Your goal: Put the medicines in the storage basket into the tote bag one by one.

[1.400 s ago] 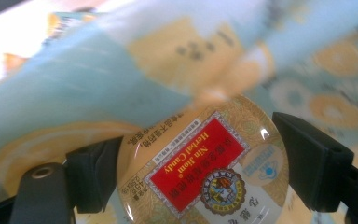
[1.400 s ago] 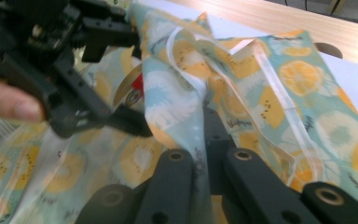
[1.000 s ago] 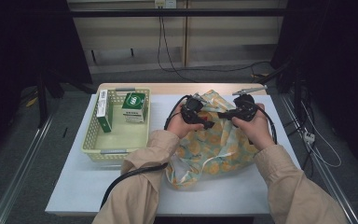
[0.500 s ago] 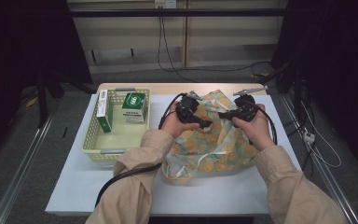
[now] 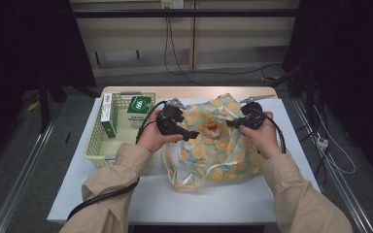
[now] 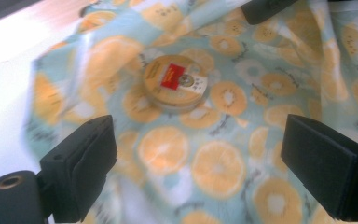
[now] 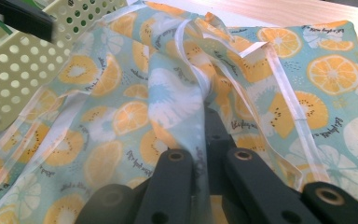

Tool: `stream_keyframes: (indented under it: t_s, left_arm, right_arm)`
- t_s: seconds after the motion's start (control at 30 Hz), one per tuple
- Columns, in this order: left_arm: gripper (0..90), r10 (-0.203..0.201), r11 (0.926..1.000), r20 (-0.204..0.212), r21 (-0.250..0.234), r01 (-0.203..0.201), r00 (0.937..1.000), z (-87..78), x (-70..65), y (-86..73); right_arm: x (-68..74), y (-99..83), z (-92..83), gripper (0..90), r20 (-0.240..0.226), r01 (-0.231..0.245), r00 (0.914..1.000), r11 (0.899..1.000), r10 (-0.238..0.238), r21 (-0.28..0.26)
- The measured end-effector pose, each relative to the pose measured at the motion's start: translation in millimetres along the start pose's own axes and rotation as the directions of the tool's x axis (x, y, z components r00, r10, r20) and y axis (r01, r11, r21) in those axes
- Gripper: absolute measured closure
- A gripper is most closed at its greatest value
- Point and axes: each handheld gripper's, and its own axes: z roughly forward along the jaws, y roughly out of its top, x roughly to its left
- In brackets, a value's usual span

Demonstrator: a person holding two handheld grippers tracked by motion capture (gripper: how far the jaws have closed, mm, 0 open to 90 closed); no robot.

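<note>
A white table (image 5: pixel 233 199) with a light wooden strip along its far edge stands on a grey floor, flanked by metal rails on both sides. Behind it is a pale panelled wall with black cables hanging down, and dark curtains close off the left and right of the room.

On the table there is one fruit-print bag (image 5: pixel 223 155), pale blue-green with orange and kiwi slices and a white ribbon edge, lying crumpled at the middle of the table just right of one pale green perforated basket (image 5: pixel 95 145). The basket holds two green-and-white boxes: a long one (image 5: pixel 108 114) standing against its left wall and a shorter one (image 5: pixel 139 105) at its far right corner. One round tin (image 6: pixel 175 82) with a red label rests on the bag's fabric, between the two grippers.

The left gripper (image 6: pixel 200 172) hangs over the bag near the tin; its jaws have just been opening and now stand spread wide with nothing between them. The right gripper (image 7: pixel 204 140) sits at the bag's right side, its jaws pressed together and pinching a fold of the bag's fabric by the ribbon edge
</note>
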Motion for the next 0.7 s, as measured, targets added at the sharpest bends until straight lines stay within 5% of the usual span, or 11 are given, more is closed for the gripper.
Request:
stream_keyframes:
  t_s: [0.37, 0.7]
  left_arm:
    - [9.4, -0.051, 0.9985, -0.085, -0.023, 0.049, 0.9951, -43.8, 36.3, -14.9]
    - [9.5, -0.123, 0.9921, -0.191, -0.049, 0.116, 0.9739, -62.7, 75.9, -31.0]
  right_arm:
    - [2.3, 0.1, 1.2, 90.0, -0.007, 0.010, 0.9999, 1.000, -0.010, 0.004]
    - [1.9, 0.0, -0.7, 90.0, -0.009, 0.011, 0.9999, 1.000, -0.011, 0.008]
